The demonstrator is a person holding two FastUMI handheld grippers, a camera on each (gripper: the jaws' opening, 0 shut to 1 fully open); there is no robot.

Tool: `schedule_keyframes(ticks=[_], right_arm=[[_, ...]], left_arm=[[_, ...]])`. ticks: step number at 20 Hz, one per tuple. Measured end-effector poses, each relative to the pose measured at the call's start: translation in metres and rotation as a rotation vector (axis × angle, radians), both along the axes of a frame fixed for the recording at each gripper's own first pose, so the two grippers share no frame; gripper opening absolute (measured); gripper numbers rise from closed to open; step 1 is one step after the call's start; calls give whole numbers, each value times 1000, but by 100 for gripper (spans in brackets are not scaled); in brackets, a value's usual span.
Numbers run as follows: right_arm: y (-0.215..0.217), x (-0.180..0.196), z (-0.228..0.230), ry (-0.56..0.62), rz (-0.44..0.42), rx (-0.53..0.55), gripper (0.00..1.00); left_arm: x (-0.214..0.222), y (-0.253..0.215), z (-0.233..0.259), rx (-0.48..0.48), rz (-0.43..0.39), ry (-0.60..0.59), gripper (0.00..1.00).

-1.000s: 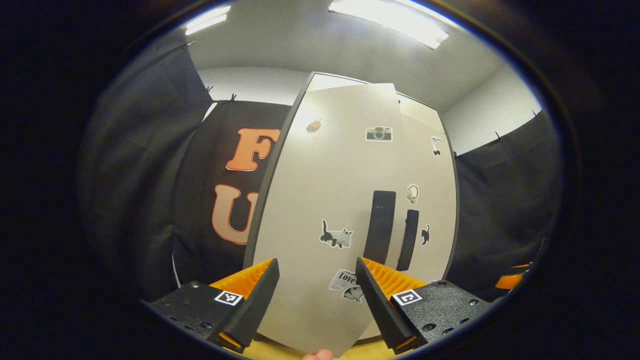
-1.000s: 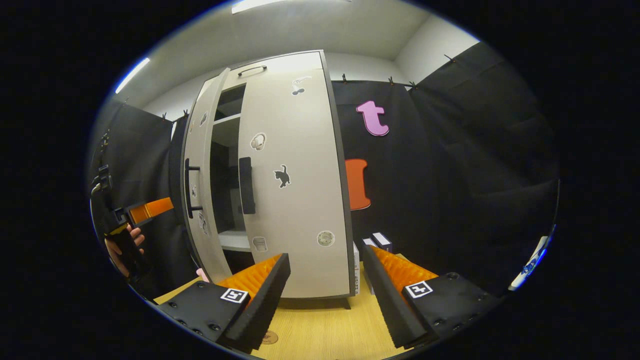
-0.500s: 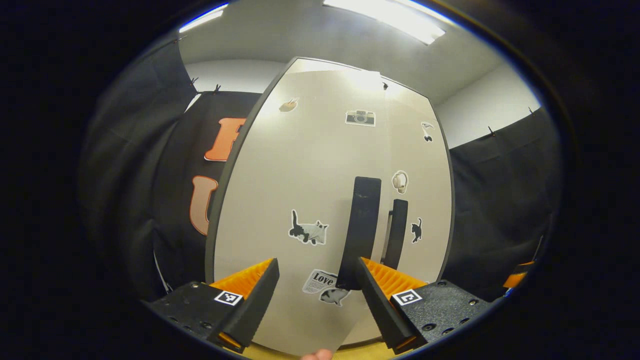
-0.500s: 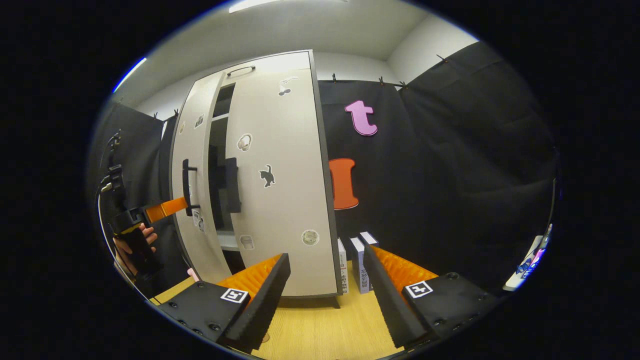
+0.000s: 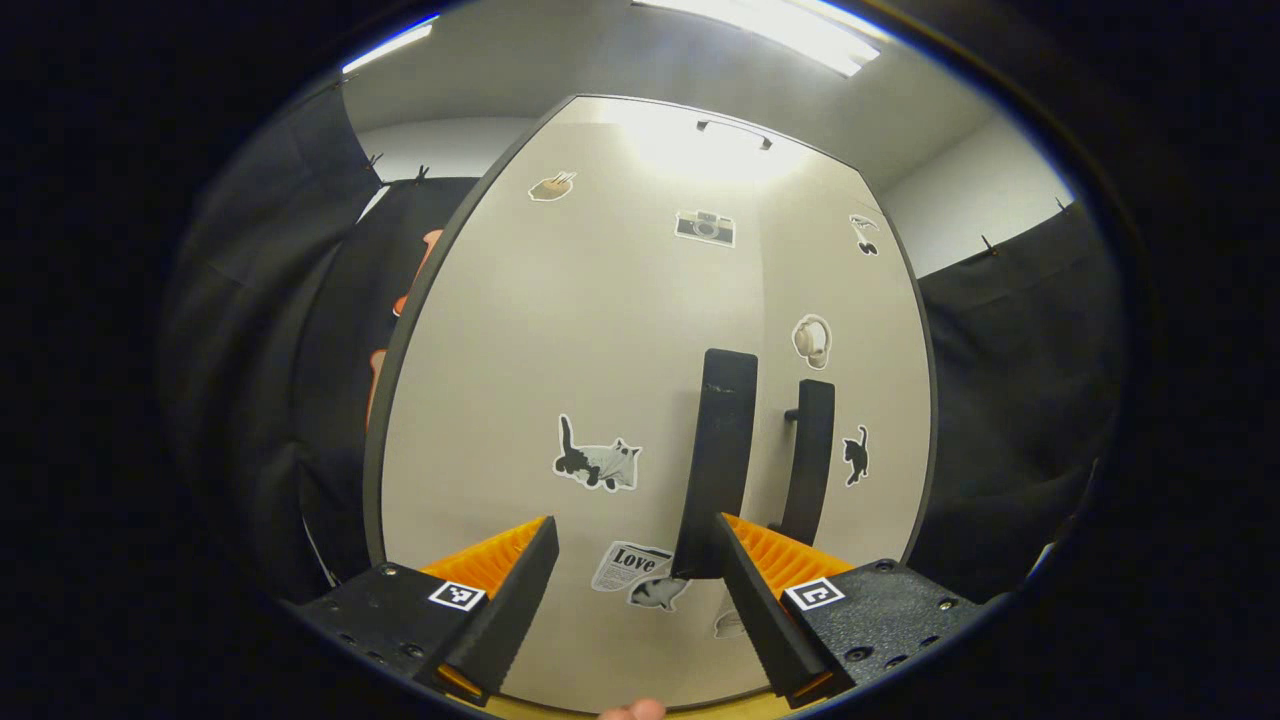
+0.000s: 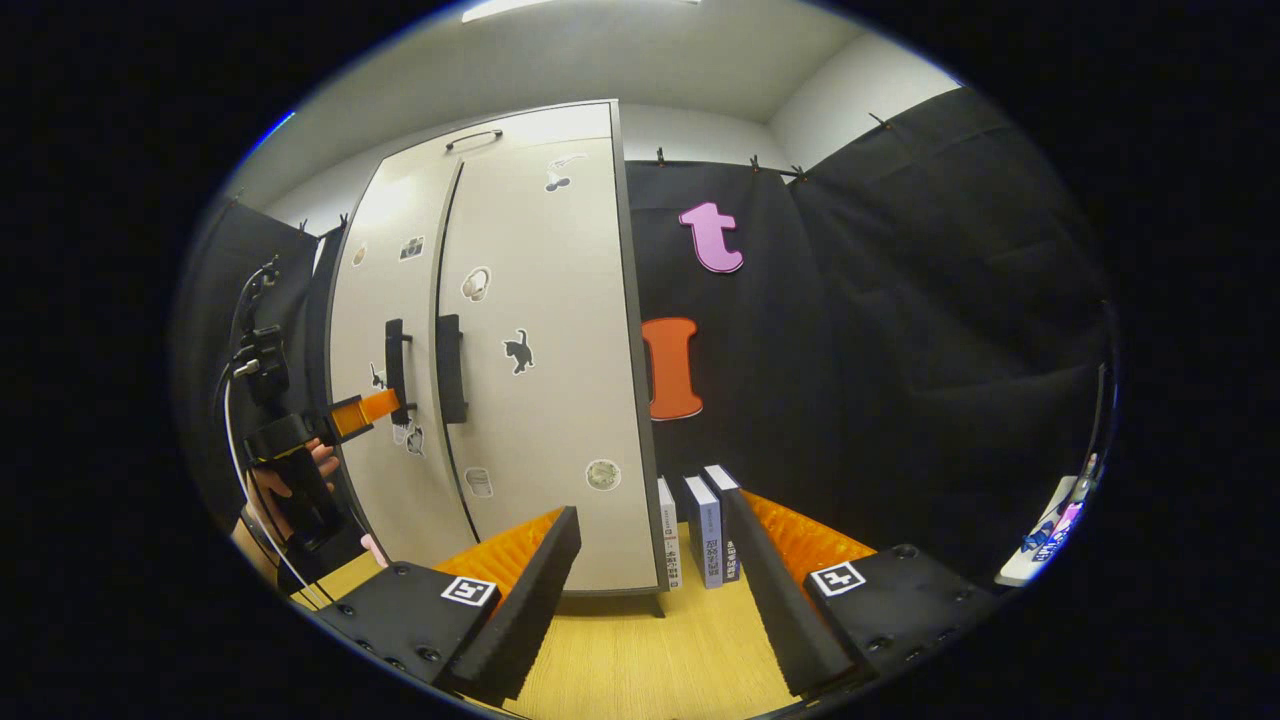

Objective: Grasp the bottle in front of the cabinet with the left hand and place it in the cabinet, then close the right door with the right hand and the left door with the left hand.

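The pale cabinet [image 6: 540,300] stands on the wooden table with both sticker-covered doors flush and shut, hiding its inside. In the left gripper view the left door [image 5: 560,330] is close ahead, and its black handle [image 5: 718,460] rises just beside the right finger. My left gripper [image 5: 632,525] is open with nothing between its fingers. The right gripper view shows that gripper [image 6: 375,405], held by a hand [image 6: 300,480], with its tip at the left door beside the handle. My right gripper [image 6: 650,508] is open and empty, back from the right door [image 6: 550,300].
Several upright books [image 6: 705,525] stand on the table [image 6: 640,660] just right of the cabinet. Black cloth walls close in the booth behind and to the right. A small colourful object [image 6: 1050,540] lies at the far right edge.
The left door has swung from ajar to fully shut, with my left gripper following it in. My right gripper has drifted slightly right, bringing the books into view.
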State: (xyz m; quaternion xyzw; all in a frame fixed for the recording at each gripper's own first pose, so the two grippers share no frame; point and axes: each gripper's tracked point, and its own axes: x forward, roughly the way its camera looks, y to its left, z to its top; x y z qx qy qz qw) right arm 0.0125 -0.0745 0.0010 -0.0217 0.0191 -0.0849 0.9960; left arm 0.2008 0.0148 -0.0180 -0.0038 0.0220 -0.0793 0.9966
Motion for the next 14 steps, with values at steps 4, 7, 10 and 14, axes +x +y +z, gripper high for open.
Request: schedule_keyframes(ticks=[4, 7, 10, 14], right_arm=[[1, 0, 0, -1, 1, -2, 97], [6, -1, -1, 4, 8, -3, 98], [11, -2, -1, 3, 23, 0, 98], [22, -1, -4, 7, 56, 17, 98]], left_arm=[[3, 3, 0, -14, 3, 2, 94], [-10, 10, 2, -13, 19, 7, 94], [-35, 18, 9, -3, 16, -6, 94], [-79, 35, 10, 27, 56, -6, 94]])
